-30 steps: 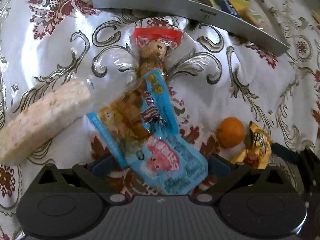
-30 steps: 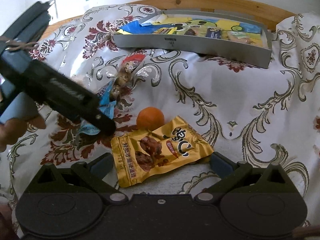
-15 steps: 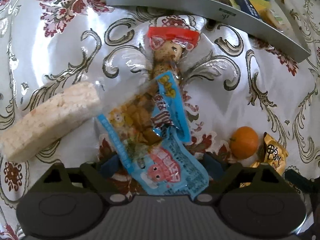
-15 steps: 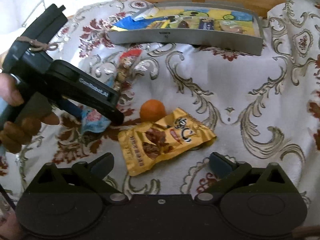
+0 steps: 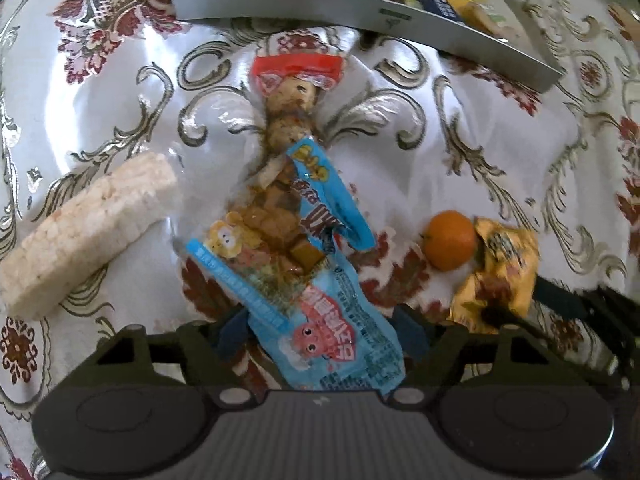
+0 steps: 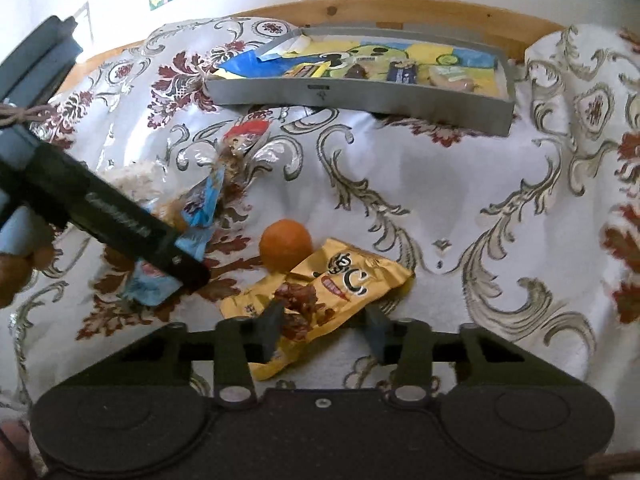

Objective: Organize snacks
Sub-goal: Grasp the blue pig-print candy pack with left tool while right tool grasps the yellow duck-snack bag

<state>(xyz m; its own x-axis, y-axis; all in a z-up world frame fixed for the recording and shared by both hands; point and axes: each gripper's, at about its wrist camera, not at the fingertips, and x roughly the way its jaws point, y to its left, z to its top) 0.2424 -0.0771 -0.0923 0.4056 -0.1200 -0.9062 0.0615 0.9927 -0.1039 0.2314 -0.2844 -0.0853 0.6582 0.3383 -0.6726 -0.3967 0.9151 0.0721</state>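
Since half second ago my right hand-held gripper (image 6: 320, 334) narrowed onto yellow packet (image 6: 320, 296), now pinching it. Left hand-held gripper (image 5: 320, 334) open around blue packet (image 5: 320, 320). Tray (image 6: 360, 98) holds some snacks; orange (image 6: 285, 250), rice bar (image 5: 88, 232), red-topped packet (image 5: 294, 96) remain on cloth. Only right view shows whole tray.

In the right wrist view, the patterned cloth (image 6: 460, 184) lies bare from 12 to 3 o'clock, open up to the grey tray (image 6: 360, 98), whose front wall bars the way at 12. At 11 o'clock the orange (image 6: 286, 250) touches the yellow snack packet (image 6: 320, 296). From 9 to 10 o'clock the left hand-held gripper (image 6: 188, 276) crosses over the blue snack packet (image 6: 196, 208), closing that side. In the left wrist view, the rice cracker bar (image 5: 88, 232) blocks 9 to 10 o'clock, with bare cloth at 1 to 2.
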